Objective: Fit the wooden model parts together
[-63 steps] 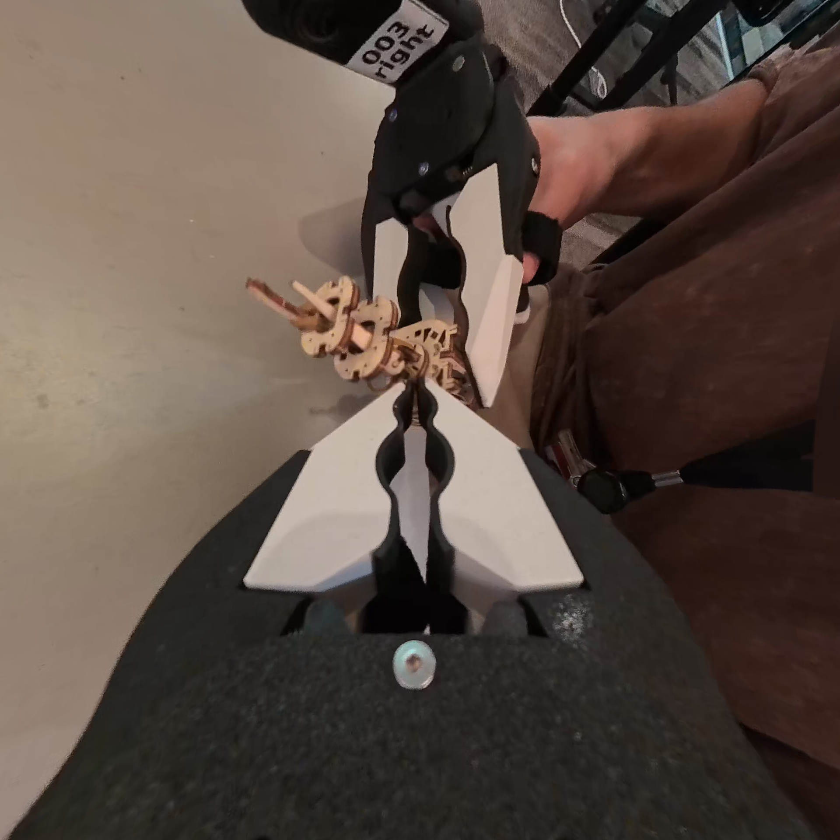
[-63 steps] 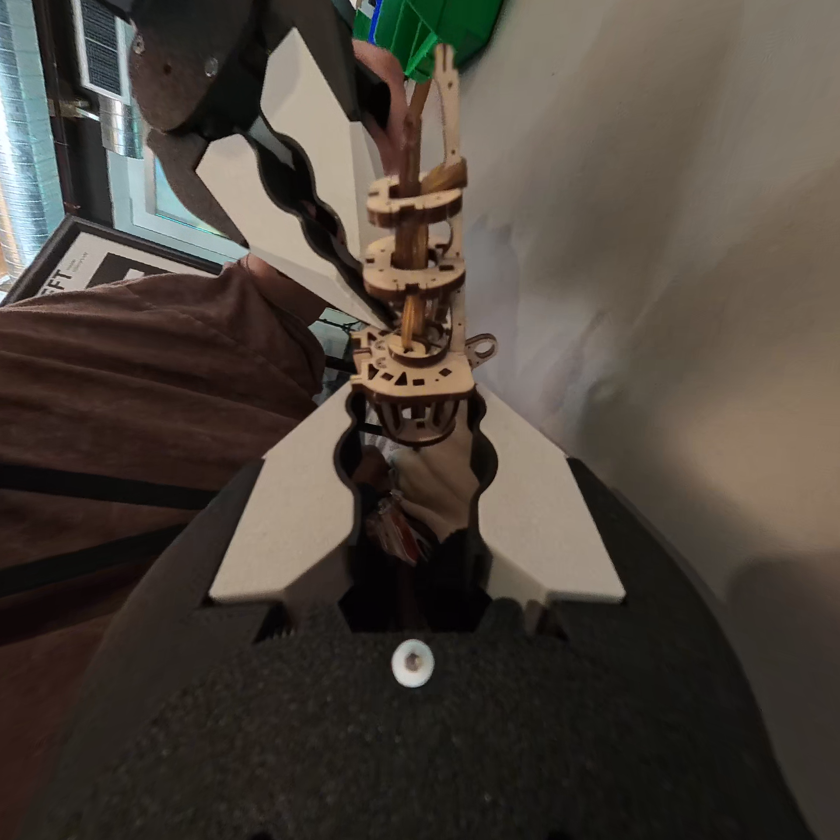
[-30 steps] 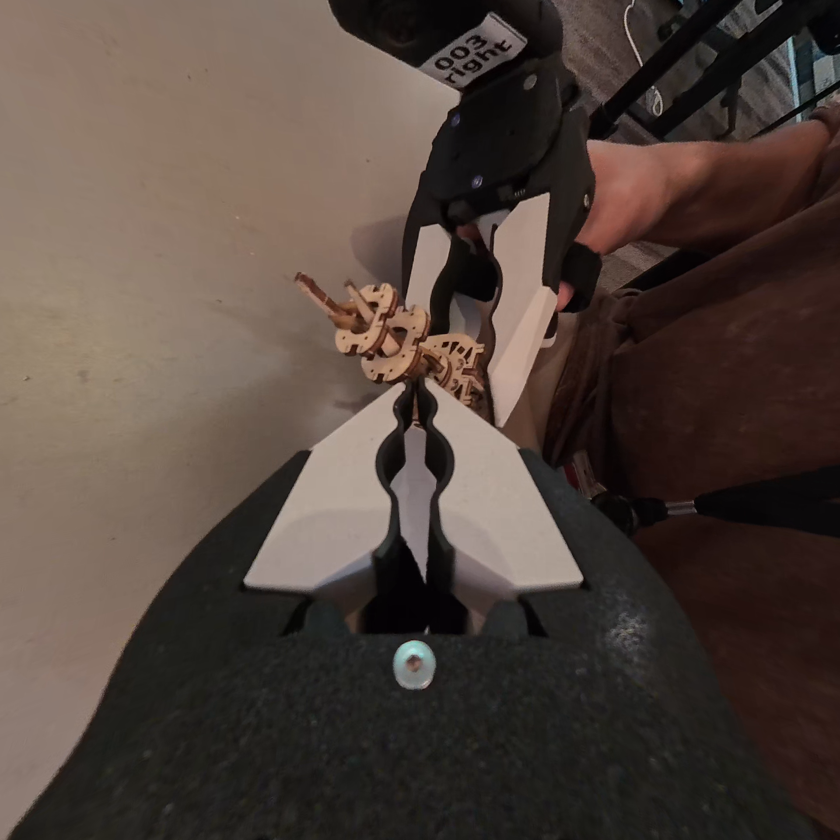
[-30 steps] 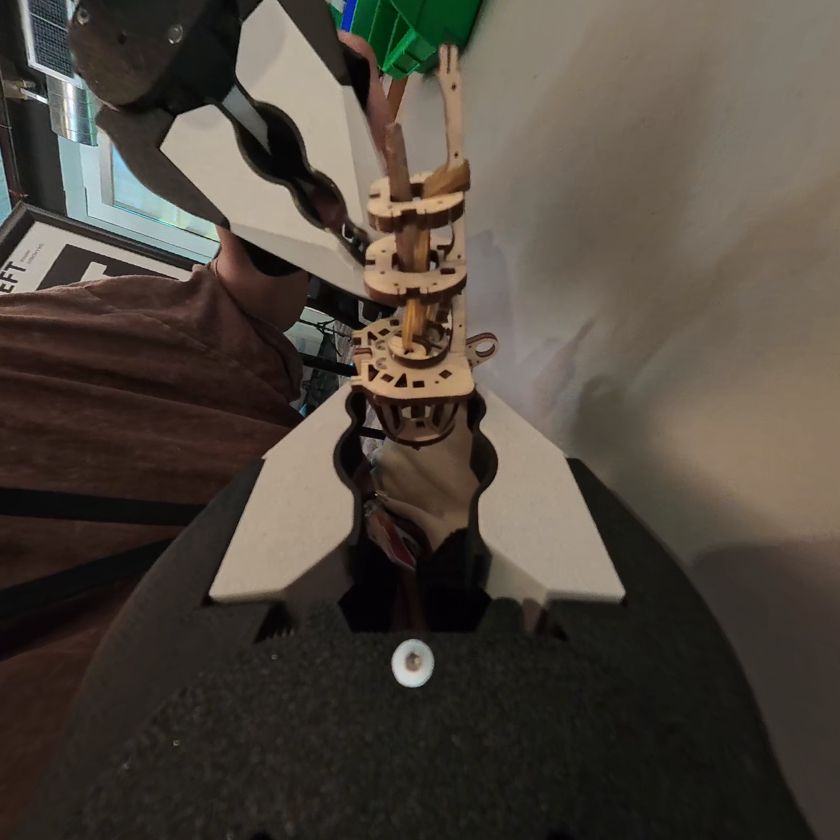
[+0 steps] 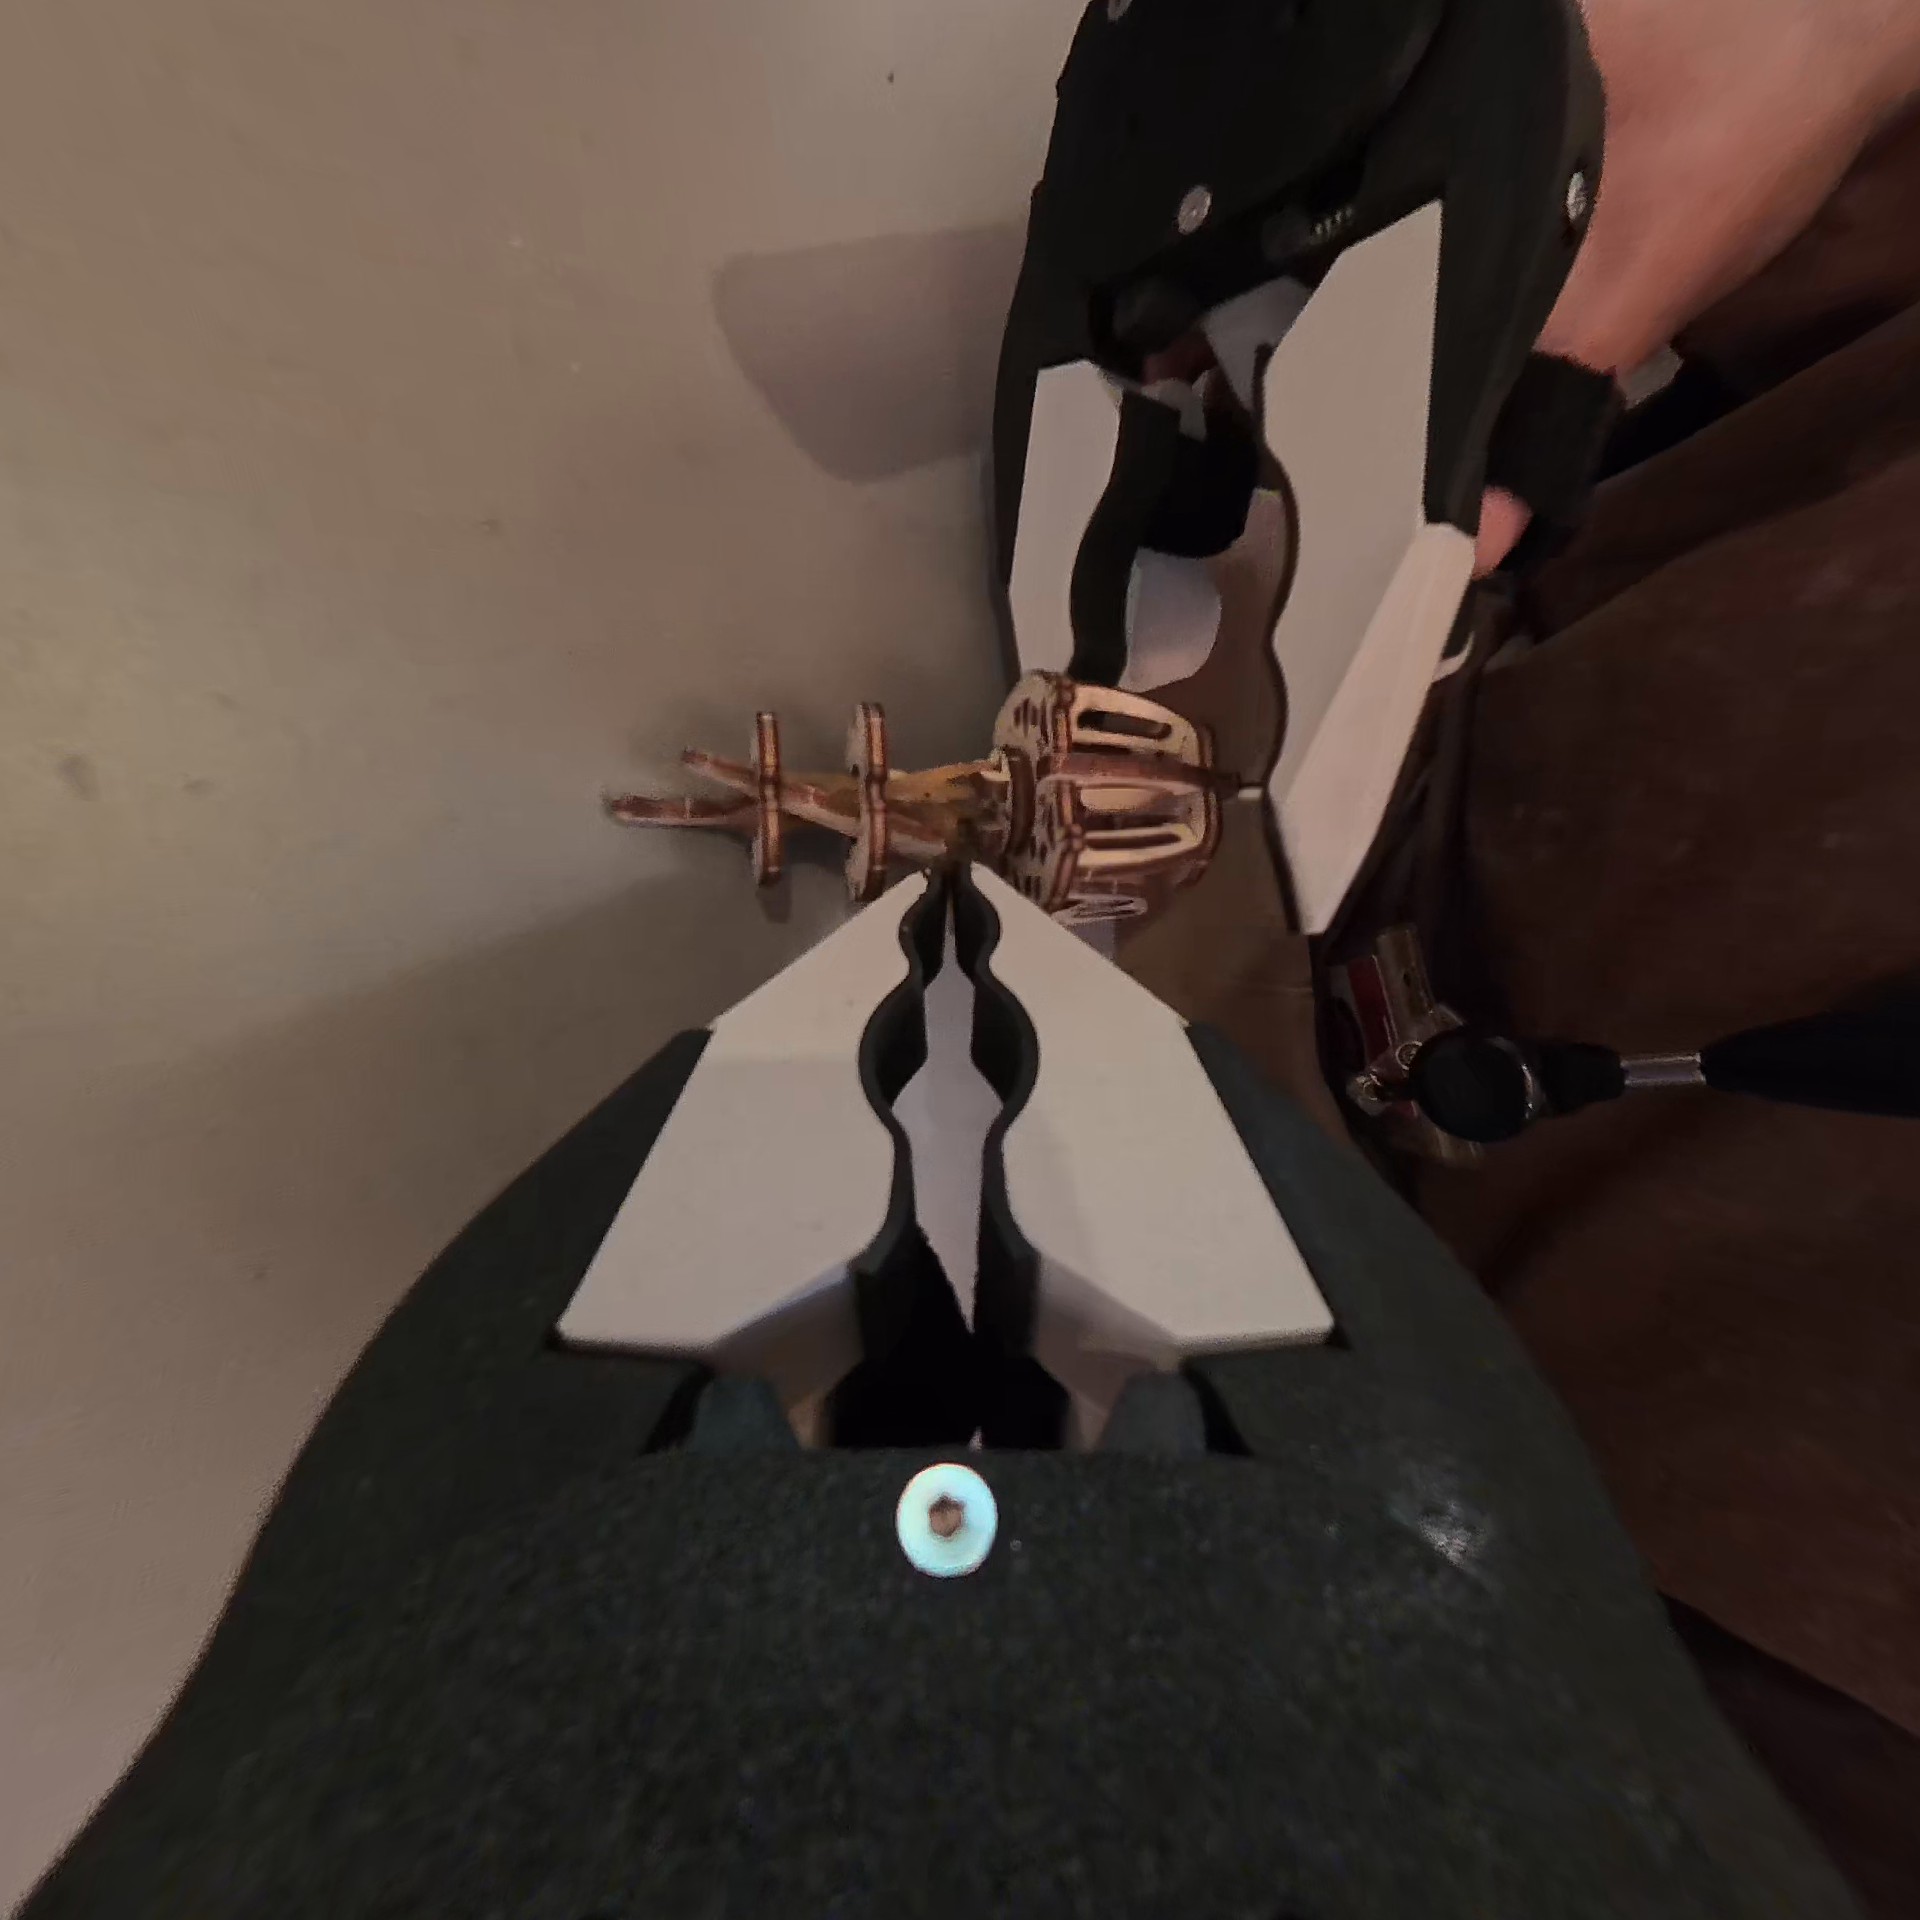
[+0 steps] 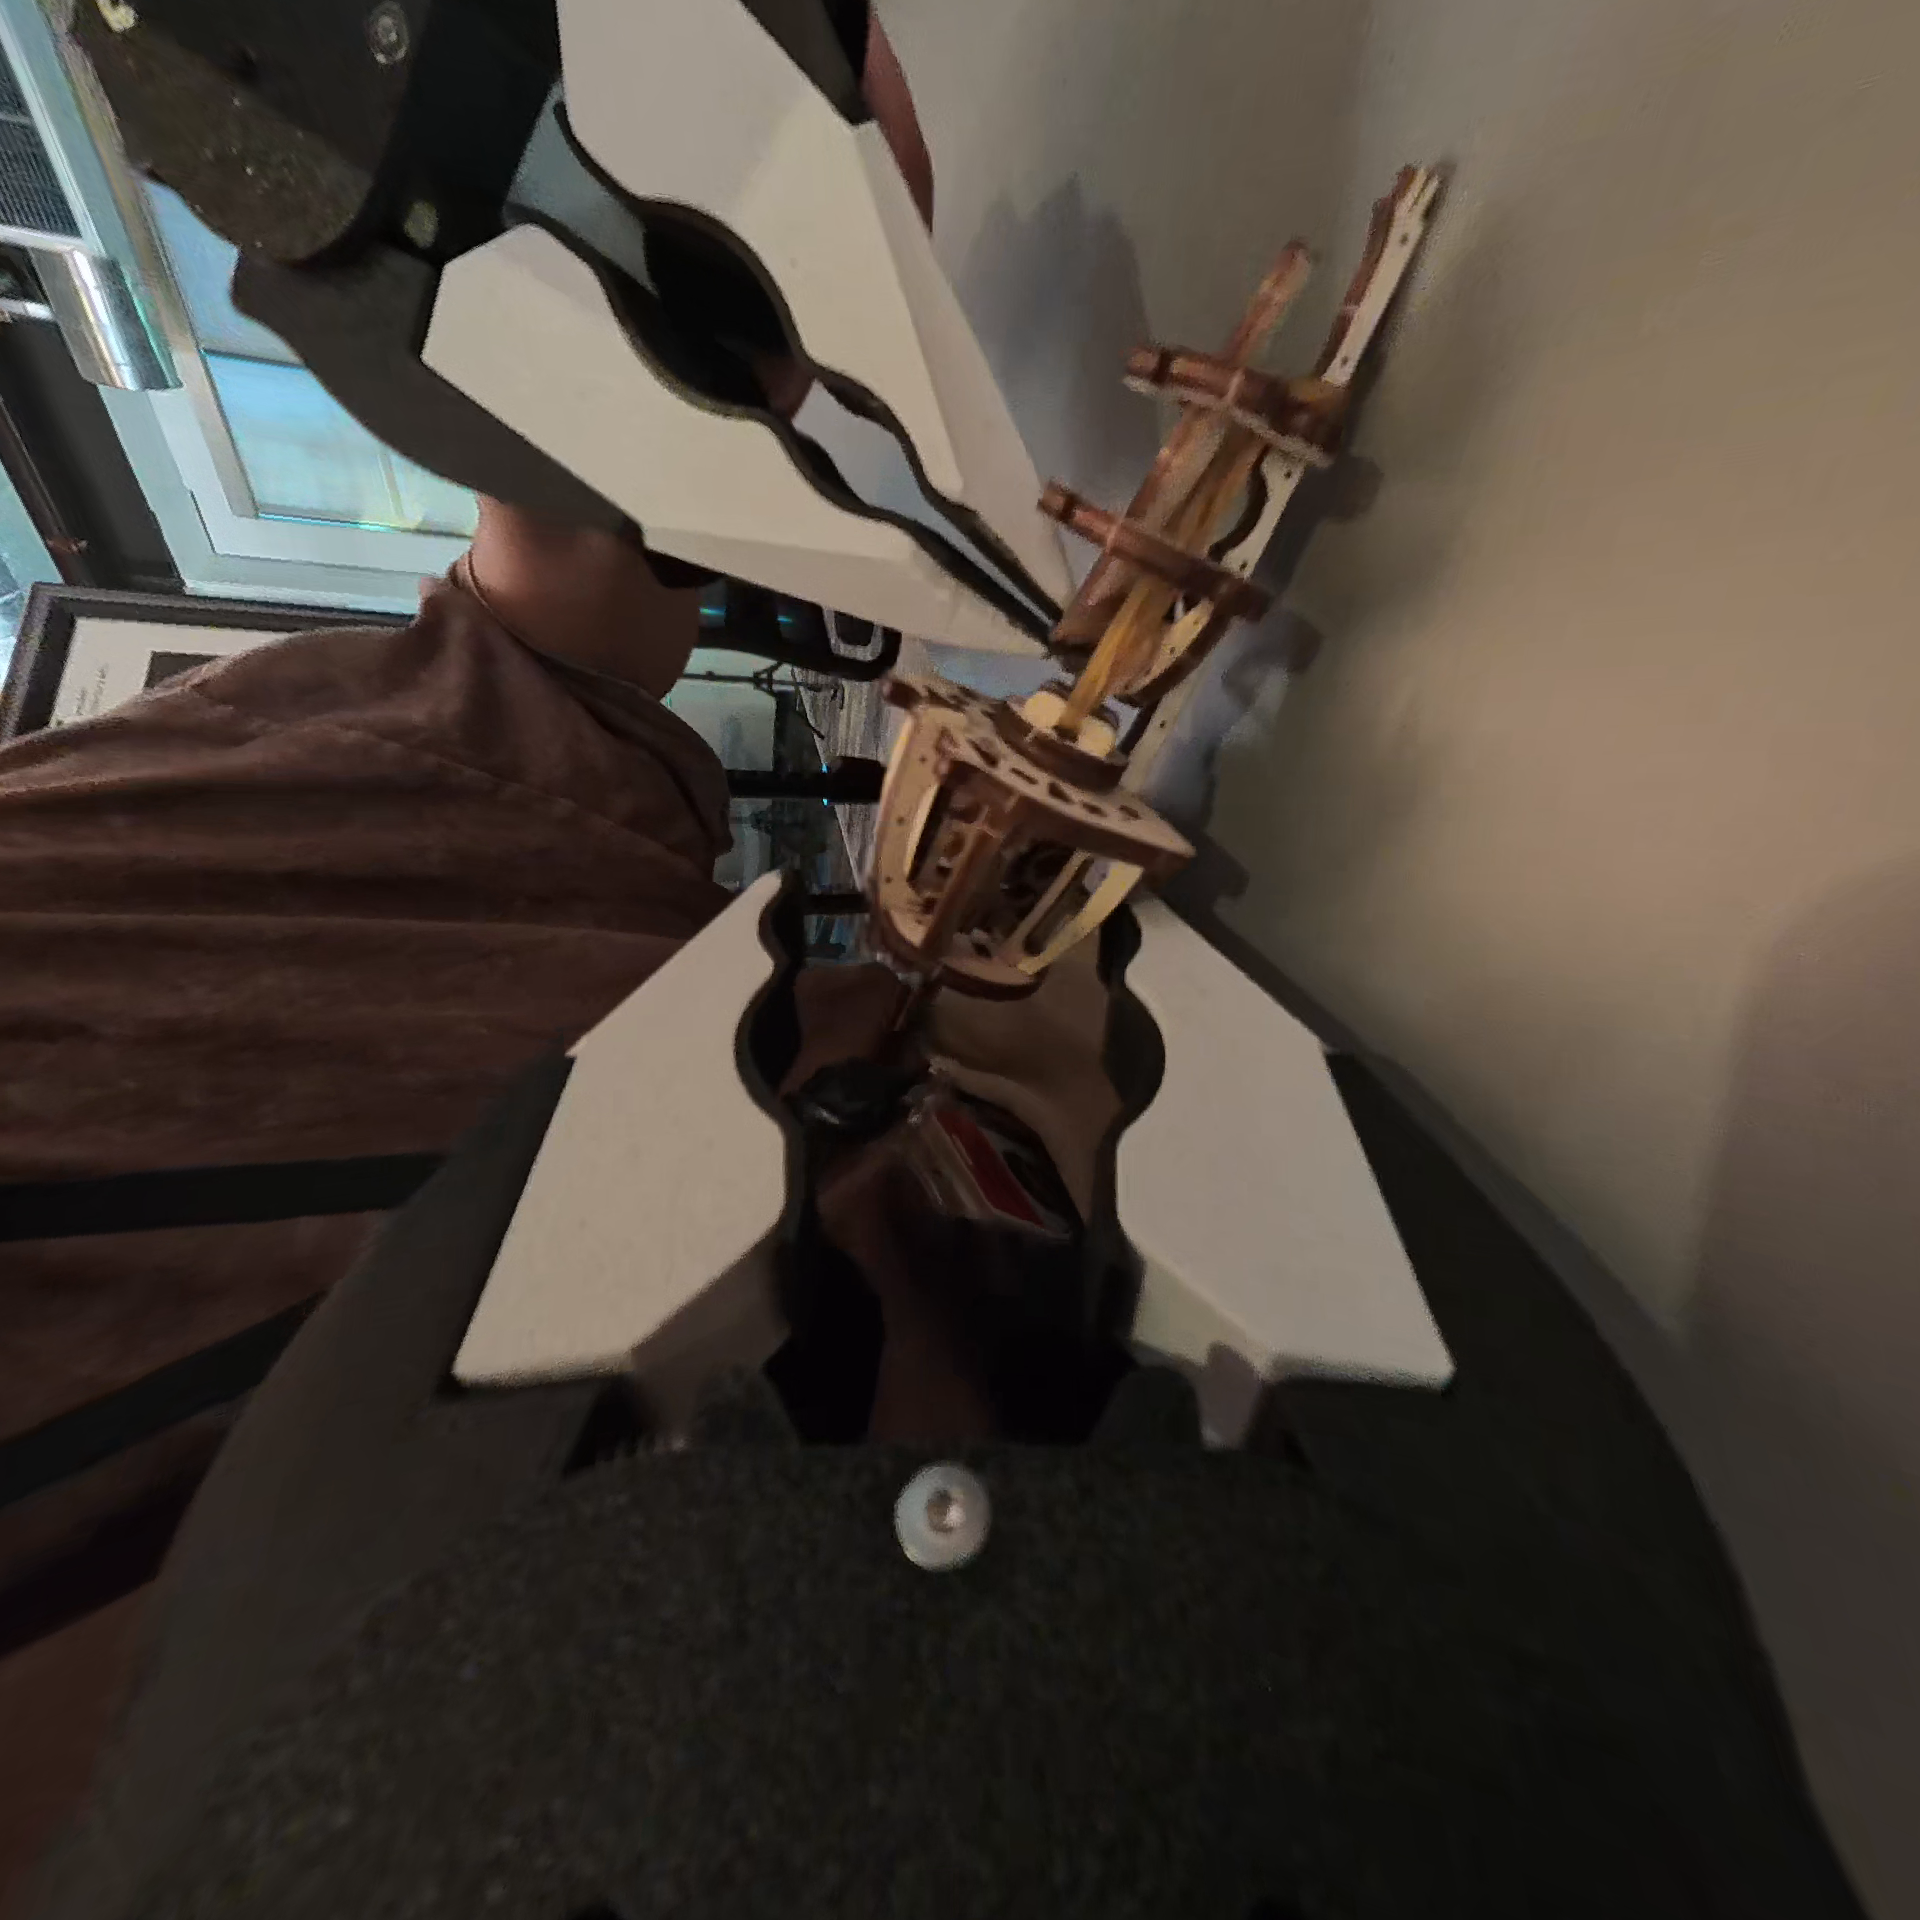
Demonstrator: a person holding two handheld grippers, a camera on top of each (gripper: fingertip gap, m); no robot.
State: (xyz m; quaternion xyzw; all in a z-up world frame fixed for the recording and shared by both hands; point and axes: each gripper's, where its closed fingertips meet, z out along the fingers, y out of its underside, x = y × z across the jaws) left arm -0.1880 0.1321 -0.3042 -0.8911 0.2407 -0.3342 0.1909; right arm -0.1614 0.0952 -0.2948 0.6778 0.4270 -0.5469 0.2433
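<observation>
1. Left wrist view puts my left gripper (image 5: pixel 951 883) at the centre, its two white fingers drawn almost together, tips pinched on a thin part of the wooden model (image 5: pixel 977 805) just behind its second disc.
2. That same view shows the model side-on above the pale tabletop (image 5: pixel 364 520): thin struts pointing left, two small discs (image 5: pixel 868 800) threaded on a central rod, and a ribbed cage-like barrel (image 5: pixel 1117 795) at the right end.
3. Only from here do I see my right gripper (image 5: pixel 1179 810) from outside, coming down from the top right with my right hand (image 5: pixel 1714 208) on its black body; its fingers stand apart with the barrel between their tips.
4. Right wrist view looks along the model instead: the barrel (image 6: pixel 1013 852) sits clamped between my right gripper's (image 6: pixel 951 925) spread white fingers, and the rod and discs run up and away to the right, tilted.
5. This view alone shows the left gripper's (image 6: pixel 1044 623) tips from the side, meeting the model just above the barrel, below the nearer disc (image 6: pixel 1153 551).
6. It also shows my brown sleeve (image 6: pixel 364 883) at the left and a framed picture (image 6: pixel 125 655) behind, neither seen in the other view.
7. Whether any part of the model touches the tabletop I cannot tell.
</observation>
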